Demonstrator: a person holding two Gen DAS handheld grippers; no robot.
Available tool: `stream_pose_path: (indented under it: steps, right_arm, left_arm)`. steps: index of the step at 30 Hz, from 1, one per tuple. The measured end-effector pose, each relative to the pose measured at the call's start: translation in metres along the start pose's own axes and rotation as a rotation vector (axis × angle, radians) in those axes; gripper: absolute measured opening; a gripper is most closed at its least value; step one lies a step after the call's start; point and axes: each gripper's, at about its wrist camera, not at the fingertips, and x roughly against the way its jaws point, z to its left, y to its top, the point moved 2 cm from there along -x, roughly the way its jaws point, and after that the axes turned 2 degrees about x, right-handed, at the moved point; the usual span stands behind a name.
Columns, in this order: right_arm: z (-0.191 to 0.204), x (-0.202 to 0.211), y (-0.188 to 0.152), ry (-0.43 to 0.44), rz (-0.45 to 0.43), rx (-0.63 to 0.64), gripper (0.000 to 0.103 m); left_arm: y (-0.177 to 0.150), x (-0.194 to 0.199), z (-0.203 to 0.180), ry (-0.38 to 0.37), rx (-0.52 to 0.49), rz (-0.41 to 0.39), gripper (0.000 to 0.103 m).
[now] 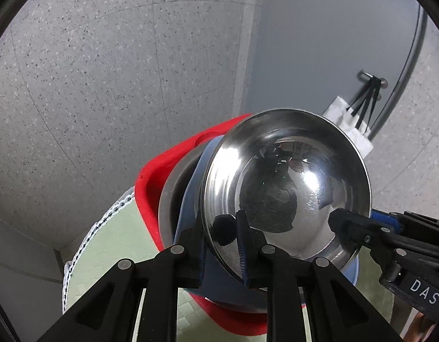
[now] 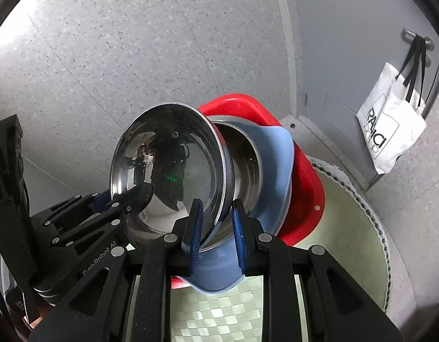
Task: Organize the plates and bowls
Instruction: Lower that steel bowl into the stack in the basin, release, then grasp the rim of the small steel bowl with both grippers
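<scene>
Both tongs have hold of the same shiny steel bowl [image 1: 286, 188], which stands tipped on edge, its hollow facing the cameras, above a stack of dishes on the green-checked table [image 2: 219, 319]. The left tongs [image 1: 222, 246] are closed down on the bowl's near rim, one finger inside and one behind. The right tongs [image 2: 215, 229] pinch another stretch of the same rim, pads close together with the thin metal between them.

Behind the bowl leans a second steel bowl [image 2: 245, 159], nested in a blue bowl [image 2: 276, 154], which in turn sits in a red dish [image 2: 304, 176]. I cannot tell whether the front bowl still touches the one behind it.

The risk I see is slip. Polished steel gripped only at a thin lip offers little purchase, and if the two hands pull at slightly different angles, the rim may twist out of one grip and swing on the other. A drop would clatter into the stack. The stack itself leans, so a knock could slide it across the table. A white tote bag [image 2: 390, 134] hangs well clear.
</scene>
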Motion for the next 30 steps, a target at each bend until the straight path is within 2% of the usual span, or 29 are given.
stream_pose_path:
  steps: [3, 5, 7, 9, 11, 12, 17, 19, 22, 25, 27, 30]
  right_arm:
    - [-0.004, -0.002, 0.003, -0.004, 0.000, 0.003, 0.021]
    - [-0.006, -0.005, 0.006, -0.003, 0.003, 0.002, 0.021]
    - [-0.006, -0.005, 0.007, 0.001, 0.007, -0.004, 0.021]
    - [-0.005, -0.006, 0.007, 0.005, 0.008, -0.009, 0.028]
    - [-0.005, -0.004, 0.007, 0.012, 0.004, -0.019, 0.031]
    - [-0.004, -0.002, 0.008, 0.012, -0.001, -0.019, 0.037]
    - [-0.006, 0.004, 0.006, 0.029, -0.007, -0.032, 0.043]
    - [-0.007, 0.013, 0.004, 0.035, -0.025, -0.039, 0.044]
    - [-0.010, 0.032, -0.003, 0.034, -0.056, -0.047, 0.052]
    - [-0.016, 0.057, -0.020, 0.006, -0.092, -0.034, 0.059]
    - [-0.022, 0.074, -0.041, -0.015, -0.103, -0.027, 0.066]
    - [-0.034, 0.091, -0.082, -0.054, -0.093, -0.027, 0.068]
  left_arm:
    - [0.003, -0.015, -0.011, 0.020, -0.010, -0.007, 0.021]
    - [0.001, -0.018, -0.019, 0.021, -0.012, -0.006, 0.027]
    - [0.002, -0.021, -0.021, 0.020, -0.011, -0.008, 0.039]
    - [-0.003, -0.021, -0.023, 0.026, -0.011, -0.009, 0.045]
    - [-0.003, -0.022, -0.021, 0.024, 0.005, -0.008, 0.046]
    - [-0.003, -0.020, -0.020, 0.016, 0.014, -0.007, 0.048]
    - [-0.005, -0.010, -0.015, 0.010, 0.039, -0.016, 0.054]
    - [-0.009, 0.005, -0.015, 0.009, 0.034, -0.039, 0.062]
    - [-0.024, 0.032, -0.016, -0.007, 0.018, -0.080, 0.072]
    - [-0.050, 0.057, -0.024, -0.038, -0.012, -0.103, 0.077]
    - [-0.073, 0.066, -0.033, -0.074, -0.040, -0.098, 0.084]
    - [-0.114, 0.068, -0.054, -0.123, -0.117, -0.054, 0.085]
